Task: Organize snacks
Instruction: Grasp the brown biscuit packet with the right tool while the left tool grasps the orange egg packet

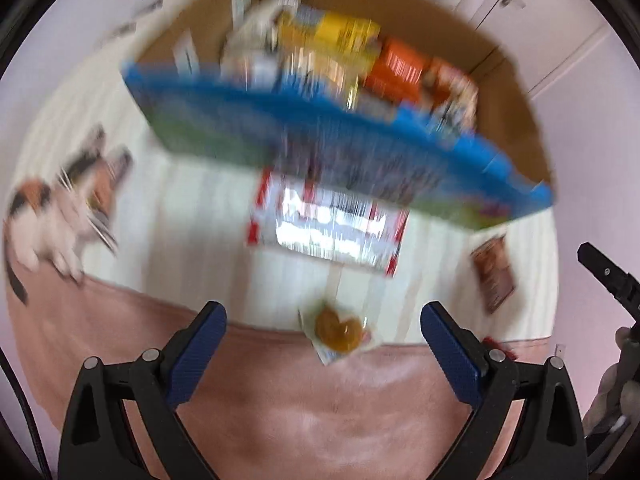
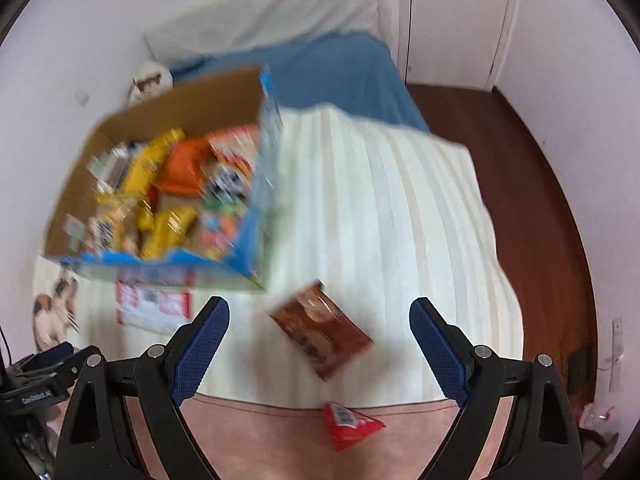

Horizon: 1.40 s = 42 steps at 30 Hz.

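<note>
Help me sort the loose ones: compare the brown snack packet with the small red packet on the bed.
The brown snack packet is the larger, a flat rectangle lying on the cream striped blanket; the small red packet is triangular and lies on the pink cover nearer the camera. Both lie outside the cardboard box, unheld.

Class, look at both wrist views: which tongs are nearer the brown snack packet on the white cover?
Right. The right tongs open around the brown snack packet; the left tongs sit off to its left, over a small clear packet.
</note>
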{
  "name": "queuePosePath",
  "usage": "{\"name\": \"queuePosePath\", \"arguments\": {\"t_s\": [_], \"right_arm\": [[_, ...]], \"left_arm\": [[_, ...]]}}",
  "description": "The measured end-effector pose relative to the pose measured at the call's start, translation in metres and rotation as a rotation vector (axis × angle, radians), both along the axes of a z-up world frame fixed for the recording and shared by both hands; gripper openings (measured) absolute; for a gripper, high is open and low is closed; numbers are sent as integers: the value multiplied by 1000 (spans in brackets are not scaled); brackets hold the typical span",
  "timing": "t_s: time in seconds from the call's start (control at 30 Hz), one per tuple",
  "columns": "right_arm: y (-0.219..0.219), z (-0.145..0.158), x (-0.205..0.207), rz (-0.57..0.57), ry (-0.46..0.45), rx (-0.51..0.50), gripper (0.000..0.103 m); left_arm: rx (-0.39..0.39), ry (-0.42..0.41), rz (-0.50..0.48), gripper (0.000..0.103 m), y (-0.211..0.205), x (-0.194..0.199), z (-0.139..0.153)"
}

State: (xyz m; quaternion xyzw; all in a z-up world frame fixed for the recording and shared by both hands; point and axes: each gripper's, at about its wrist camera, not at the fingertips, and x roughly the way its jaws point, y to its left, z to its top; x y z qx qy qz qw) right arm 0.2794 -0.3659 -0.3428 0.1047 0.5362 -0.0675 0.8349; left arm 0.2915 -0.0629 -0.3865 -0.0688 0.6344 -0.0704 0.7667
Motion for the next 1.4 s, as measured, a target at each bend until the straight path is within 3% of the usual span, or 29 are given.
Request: {"name": "queuePosePath", "arguments": {"t_s": [0.3, 0.5, 0.6, 0.63, 0.67, 0.77, 1.0, 1.1, 1.27, 1.4], "right_arm": [[1, -107, 29, 142, 155, -2, 94], [6, -134, 39, 178, 189, -27, 90], [6, -140, 39, 173, 186, 11, 72], [6, -141, 38, 170, 183, 19, 65], [8, -141, 35, 171, 180, 22, 63], [16, -144, 30, 168, 186, -2, 60], [37, -155, 3, 159, 259, 85, 54], [51, -158, -19, 168, 293, 119, 46], [82, -172, -62, 213, 356, 151, 45], [77, -181, -76, 116, 360, 229, 46]], "left_arm": [[-47, 154, 33, 99, -28, 1, -78], [-106, 181, 97, 91, -33, 5, -95], [-91, 160, 121, 79, -33, 9, -94], [-68, 153, 118, 67, -33, 10, -93], [-51, 150, 116, 58, -33, 10, -93], [-8, 139, 76, 48, -34, 8, -91], [27, 176, -19, 48, -21, -26, -96], [65, 199, -79, 48, -13, -49, -101], [126, 243, -165, 48, 4, -87, -111], [102, 266, -150, 50, 19, -97, -113]]}}
